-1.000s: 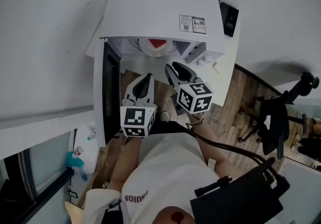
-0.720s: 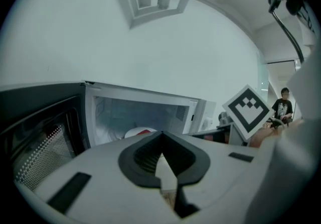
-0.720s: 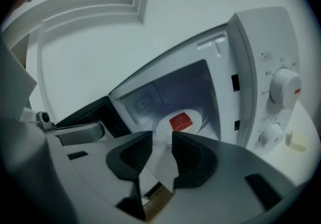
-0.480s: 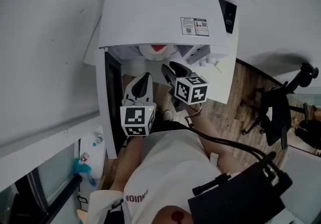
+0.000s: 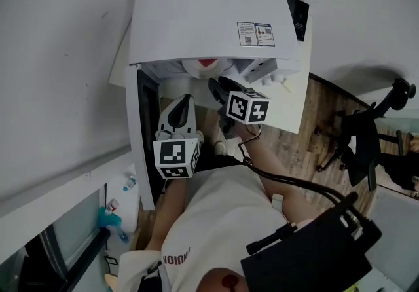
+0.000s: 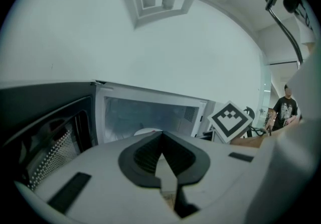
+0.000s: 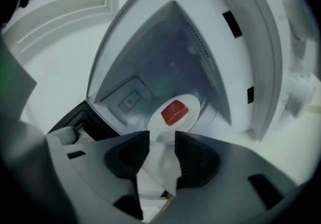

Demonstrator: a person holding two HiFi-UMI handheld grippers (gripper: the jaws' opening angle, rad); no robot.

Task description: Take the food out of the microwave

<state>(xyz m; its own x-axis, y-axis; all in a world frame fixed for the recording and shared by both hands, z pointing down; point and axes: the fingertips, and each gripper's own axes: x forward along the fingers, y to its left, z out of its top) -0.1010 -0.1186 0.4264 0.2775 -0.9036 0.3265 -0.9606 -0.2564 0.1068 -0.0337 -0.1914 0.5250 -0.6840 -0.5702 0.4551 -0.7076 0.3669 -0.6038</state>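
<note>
Food (image 7: pixel 175 112) on plate (image 7: pixel 193 103), microwave (image 5: pixel 203 16) cavity centre | step: approach | right gripper (image 7: pixel 162 137) jaws opening, unloaded, facing plate's near rim | left gripper (image 6: pixel 161 140) closed, empty | next: clamp rim

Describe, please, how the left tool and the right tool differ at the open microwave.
Jaws: the left tool has them together, on nothing; the right tool has them apart and opening, empty, framing the plate of red food. Place: the right tool reaches nearer the microwave's cavity; the left tool sits farther back, beside the open door. Both point toward the cavity.
</note>
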